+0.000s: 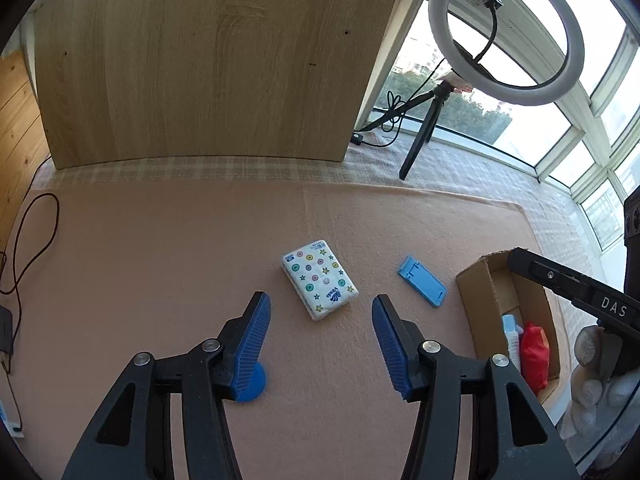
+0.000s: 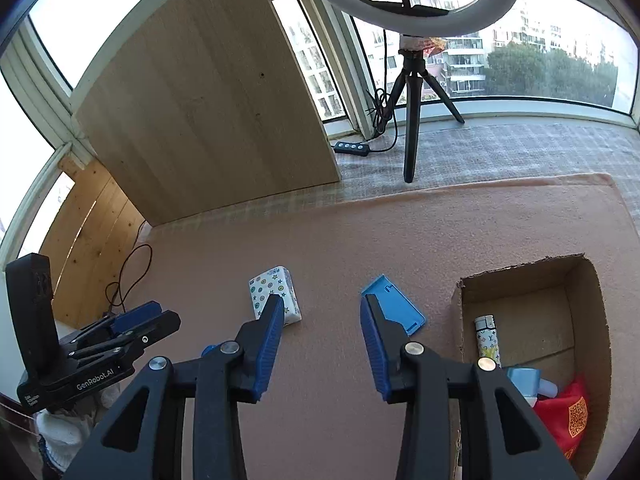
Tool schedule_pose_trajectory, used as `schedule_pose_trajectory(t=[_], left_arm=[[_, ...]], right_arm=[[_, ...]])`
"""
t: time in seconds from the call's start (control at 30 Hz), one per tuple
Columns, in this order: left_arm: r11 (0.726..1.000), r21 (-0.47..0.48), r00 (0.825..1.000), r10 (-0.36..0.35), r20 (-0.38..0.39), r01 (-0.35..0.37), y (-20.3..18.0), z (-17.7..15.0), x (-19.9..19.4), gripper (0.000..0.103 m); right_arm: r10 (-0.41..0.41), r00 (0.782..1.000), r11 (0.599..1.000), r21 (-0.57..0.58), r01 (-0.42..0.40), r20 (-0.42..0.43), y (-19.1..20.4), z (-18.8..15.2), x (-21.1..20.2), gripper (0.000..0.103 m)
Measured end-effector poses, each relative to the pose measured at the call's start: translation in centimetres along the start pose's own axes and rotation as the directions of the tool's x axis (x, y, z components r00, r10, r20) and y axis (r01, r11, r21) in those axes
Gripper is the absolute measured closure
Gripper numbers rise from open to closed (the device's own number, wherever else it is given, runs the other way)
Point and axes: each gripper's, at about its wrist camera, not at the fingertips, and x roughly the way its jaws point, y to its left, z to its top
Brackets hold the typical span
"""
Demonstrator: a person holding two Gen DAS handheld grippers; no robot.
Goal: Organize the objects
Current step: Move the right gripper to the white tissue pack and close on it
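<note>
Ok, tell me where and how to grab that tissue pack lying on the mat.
Grip the tissue pack across its two long edges, coming straight down from above with the left hand-held gripper, which is open and nearest. The pack lies flat on the pink mat at a diagonal, so turn the fingers to match; its soft wrapper should give under a gentle squeeze.

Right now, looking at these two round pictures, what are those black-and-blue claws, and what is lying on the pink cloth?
No robot here: a person holds a clamp-like tool in each hand, each carrying a wide-angle camera that looks along its two blue fingers. One picture comes from the left gripper, the other from the right gripper. Both stand open and hold nothing. On the pink mat lie a tissue pack with stars and a blue phone stand, apart from each other. Beside them, a cardboard box already holds a red packet and other small items. A ring light stands behind.
</note>
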Motion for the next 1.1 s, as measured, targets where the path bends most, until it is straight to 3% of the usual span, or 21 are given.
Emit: schedule_pose_trajectory(t=[0.33, 0.57, 0.77, 0.97, 1.1], left_arm=[[0.998, -0.058, 0.989, 0.022, -0.145, -0.031, 1.6, 0.2, 8.7, 0.040], [0.999, -0.039, 0.978, 0.020, -0.207, -0.029, 1.1, -0.2, 13.0, 0.040], [0.997, -0.072, 0.980, -0.003, -0.199, -0.012, 1.2, -0.3, 14.4, 0.040], [0.996, -0.088, 0.982, -0.030, -0.188, 0.013, 1.8, -0.1, 14.5, 0.041], [0.996, -0.085, 0.982, -0.044, -0.181, 0.029, 1.5, 0.0, 14.5, 0.051]], right_arm=[[0.020, 0.978, 0.996, -0.084, -0.039, -0.208, 1.6, 1.3, 10.2, 0.057], [0.062, 0.948, 0.996, -0.039, -0.078, -0.313, 1.7, 1.2, 15.3, 0.053], [0.103, 0.931, 0.992, -0.031, -0.122, -0.350, 2.2, 0.6, 17.0, 0.053], [0.124, 0.932, 0.990, -0.021, -0.139, -0.339, 2.8, 0.4, 17.2, 0.053], [0.141, 0.926, 0.988, -0.004, -0.152, -0.349, 2.8, 0.0, 17.4, 0.054]])
